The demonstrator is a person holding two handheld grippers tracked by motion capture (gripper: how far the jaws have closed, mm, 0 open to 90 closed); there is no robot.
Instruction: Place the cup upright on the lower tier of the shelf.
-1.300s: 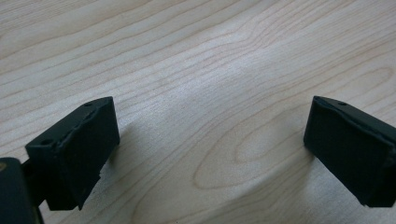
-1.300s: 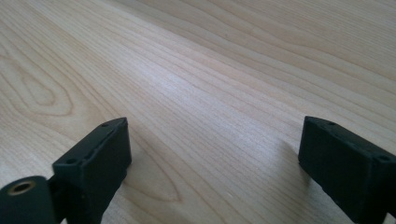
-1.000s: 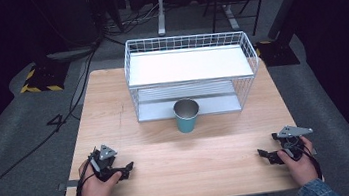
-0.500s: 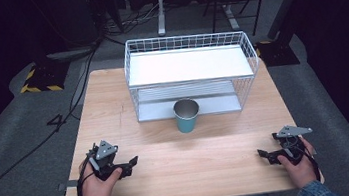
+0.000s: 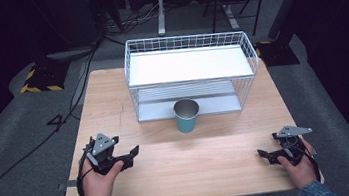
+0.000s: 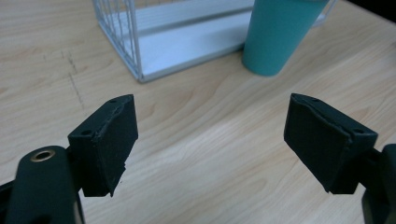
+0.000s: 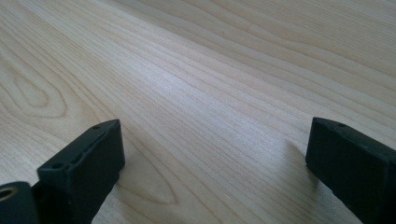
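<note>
Facing the teal cup (image 5: 187, 116) with your left gripper (image 5: 130, 154), jaws spread wide and holding nothing, you look set up for a reach. The cup stands upright at mid-table, just in front of the wire rack (image 5: 190, 74), near its lower shelf. Bring the left gripper in level, straddle the cup's wall about mid-height, and close gently; it is tall and narrow at the base, so a nudge could tip it against the rack. Your right gripper (image 5: 265, 156) rests low over bare wood near the table (image 5: 113, 105) edge, jaws also apart, gripping nothing, well clear of the cup. Count: one cup, one two-tier rack, two grippers, one table.
</note>
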